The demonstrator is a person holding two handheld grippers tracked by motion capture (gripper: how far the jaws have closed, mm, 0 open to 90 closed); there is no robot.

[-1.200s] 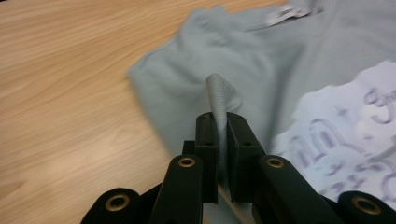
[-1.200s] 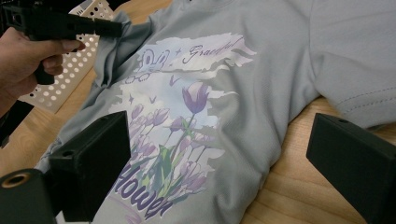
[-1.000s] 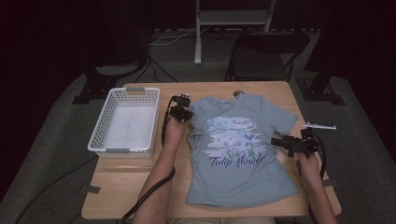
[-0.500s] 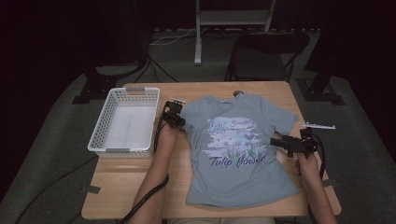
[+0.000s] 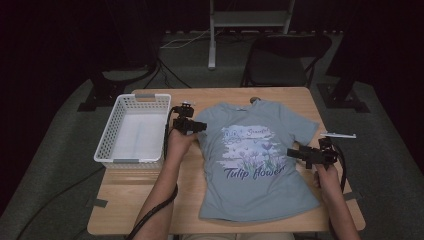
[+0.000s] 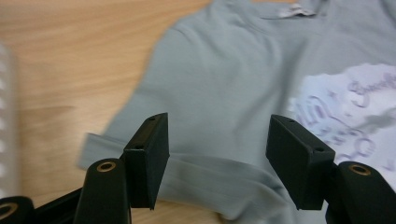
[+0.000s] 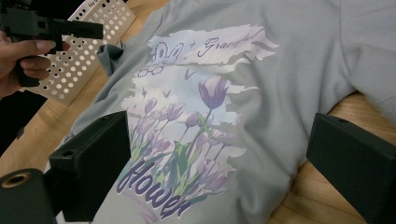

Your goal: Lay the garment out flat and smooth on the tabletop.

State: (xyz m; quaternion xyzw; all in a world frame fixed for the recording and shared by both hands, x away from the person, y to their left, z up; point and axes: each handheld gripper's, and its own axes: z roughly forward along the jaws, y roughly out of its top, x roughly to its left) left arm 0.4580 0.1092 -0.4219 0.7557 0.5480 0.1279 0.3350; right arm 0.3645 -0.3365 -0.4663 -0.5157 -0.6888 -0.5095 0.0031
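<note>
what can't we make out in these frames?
- Small text on the t-shirt print: too small in the high view, cut by the frame edge in the right gripper view.
- White basket: blurred sliver at the left gripper view's edge.
- Thin white object beyond the table's right edge: too small to identify.

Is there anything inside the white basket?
No, the white perforated plastic basket on the wooden table is bare inside, beside the grey-blue tulip T-shirt.
</note>
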